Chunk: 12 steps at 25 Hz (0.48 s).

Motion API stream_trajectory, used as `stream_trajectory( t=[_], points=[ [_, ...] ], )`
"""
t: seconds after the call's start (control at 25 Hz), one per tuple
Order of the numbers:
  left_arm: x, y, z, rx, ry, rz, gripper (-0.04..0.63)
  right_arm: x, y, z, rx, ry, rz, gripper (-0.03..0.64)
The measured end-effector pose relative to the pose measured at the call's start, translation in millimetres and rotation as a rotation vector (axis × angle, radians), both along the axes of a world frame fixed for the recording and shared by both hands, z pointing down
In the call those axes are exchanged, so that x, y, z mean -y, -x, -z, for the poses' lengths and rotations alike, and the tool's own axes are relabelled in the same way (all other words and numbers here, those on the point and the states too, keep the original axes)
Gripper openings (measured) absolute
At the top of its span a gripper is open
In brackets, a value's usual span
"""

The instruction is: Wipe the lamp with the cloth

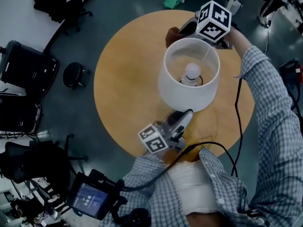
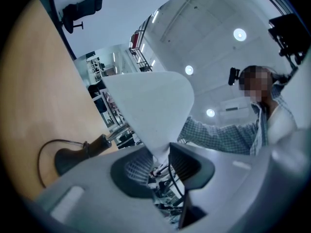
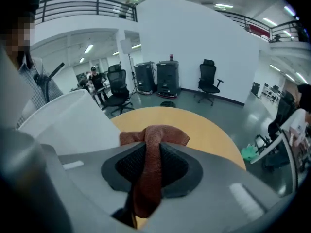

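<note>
While the left gripper (image 2: 163, 160) has its jaws partly closed on the lower rim of the white lamp shade (image 1: 182, 92), with the thin wall pinched between the ribbed pads, the right gripper (image 3: 151, 165) is clamped on a rust-brown cloth (image 3: 154, 139). The cloth runs up between its pads and bunches in a fold past the tips. That fold sits just beside the far side of the shade, though I cannot tell whether it touches.

The left gripper reaches in over the near edge of the round wooden tabletop (image 1: 120, 86), and the right gripper comes in near the far edge. The lamp stands about mid-table, with its bulb (image 1: 191, 71) showing through the open top. Its dark base (image 2: 68, 160) and a looping cable (image 2: 46, 152) rest on the wood. Black office chairs (image 1: 57, 4) stand on the grey floor beyond the left edge.
</note>
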<state>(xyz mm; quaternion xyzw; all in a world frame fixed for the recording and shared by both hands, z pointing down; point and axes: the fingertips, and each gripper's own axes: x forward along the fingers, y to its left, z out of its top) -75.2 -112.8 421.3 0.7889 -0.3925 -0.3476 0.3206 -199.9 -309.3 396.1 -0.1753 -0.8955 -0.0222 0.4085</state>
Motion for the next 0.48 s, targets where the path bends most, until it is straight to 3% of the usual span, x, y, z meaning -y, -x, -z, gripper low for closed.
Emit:
stream_trajectory(
  t=[0.16, 0.48],
  points=[
    [2.7, -3.8, -0.4, 0.005, 0.005, -0.006, 0.106, -12.1, 17.5, 11.0, -0.081, -0.103, 0.155, 0.087],
    [4.3, -3.2, -1.7, 0.000, 0.004, -0.014, 0.100, -44.8, 42.5, 26.2, -0.235, -0.400, 0.482, 0.086]
  ],
)
